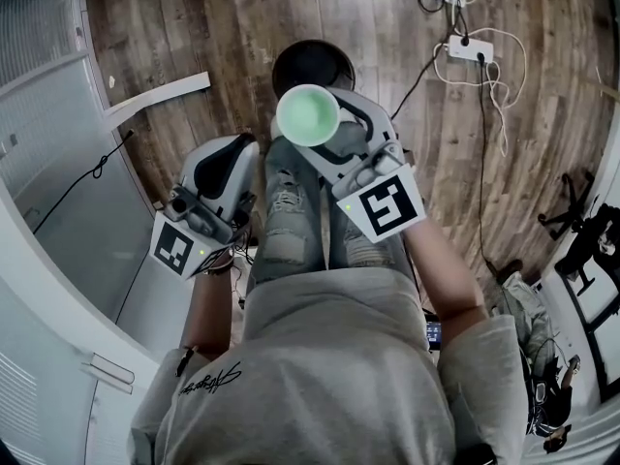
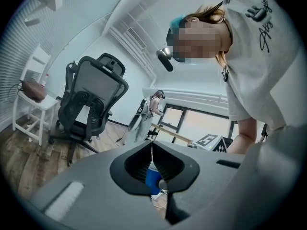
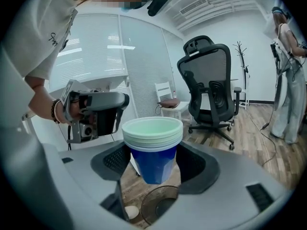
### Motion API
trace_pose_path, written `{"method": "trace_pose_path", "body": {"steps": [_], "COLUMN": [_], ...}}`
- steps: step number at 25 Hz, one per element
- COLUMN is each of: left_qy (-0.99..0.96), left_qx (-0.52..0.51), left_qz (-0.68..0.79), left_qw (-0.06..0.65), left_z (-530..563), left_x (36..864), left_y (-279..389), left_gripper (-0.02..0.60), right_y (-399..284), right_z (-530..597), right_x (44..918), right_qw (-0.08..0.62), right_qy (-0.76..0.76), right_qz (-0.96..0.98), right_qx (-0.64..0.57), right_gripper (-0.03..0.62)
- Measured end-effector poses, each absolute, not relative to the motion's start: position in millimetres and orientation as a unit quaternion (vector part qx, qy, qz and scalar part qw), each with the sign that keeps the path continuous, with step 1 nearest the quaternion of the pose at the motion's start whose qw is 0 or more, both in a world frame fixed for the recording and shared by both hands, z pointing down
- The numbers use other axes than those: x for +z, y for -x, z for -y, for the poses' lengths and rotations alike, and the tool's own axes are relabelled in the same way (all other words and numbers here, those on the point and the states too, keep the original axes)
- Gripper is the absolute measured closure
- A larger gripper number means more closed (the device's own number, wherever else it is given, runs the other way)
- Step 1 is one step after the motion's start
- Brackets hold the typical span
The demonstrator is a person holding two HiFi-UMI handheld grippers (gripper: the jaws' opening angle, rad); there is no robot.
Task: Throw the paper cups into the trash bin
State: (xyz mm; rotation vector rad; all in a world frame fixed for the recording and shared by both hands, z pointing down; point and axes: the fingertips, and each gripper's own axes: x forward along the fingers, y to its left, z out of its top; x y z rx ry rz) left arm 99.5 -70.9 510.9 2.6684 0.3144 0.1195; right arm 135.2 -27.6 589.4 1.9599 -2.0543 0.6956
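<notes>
Now at drop step: right tool [image 3: 154, 169] gripping paper cups [image 1: 308, 114] over trash bin [image 1: 312, 61], upper centre; left tool [image 2: 153, 150] closed, empty. Next: release straight down.

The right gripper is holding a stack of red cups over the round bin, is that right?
Not quite. The cups are blue, not red, as the right gripper view shows. The rest is right: the right gripper holds the stack over the round bin.
</notes>
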Motion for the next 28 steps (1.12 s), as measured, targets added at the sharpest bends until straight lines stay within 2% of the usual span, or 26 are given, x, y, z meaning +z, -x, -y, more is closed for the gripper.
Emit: {"method": "trace_pose_path", "body": {"steps": [28], "left_qy": [-0.96], "left_qx": [0.07], "left_qz": [-0.117], "left_qw": [0.245], "left_z": [72.6], "left_x": [574.4], "left_y": [-88.8], "left_gripper": [0.572], "right_y": [-128.8], "right_z": [22.7], "right_x": [739.3], "right_qw": [0.158], "right_qy": [-0.647], "right_qz": [0.686], "right_qx": [0.294], "right_gripper": [0.302]}}
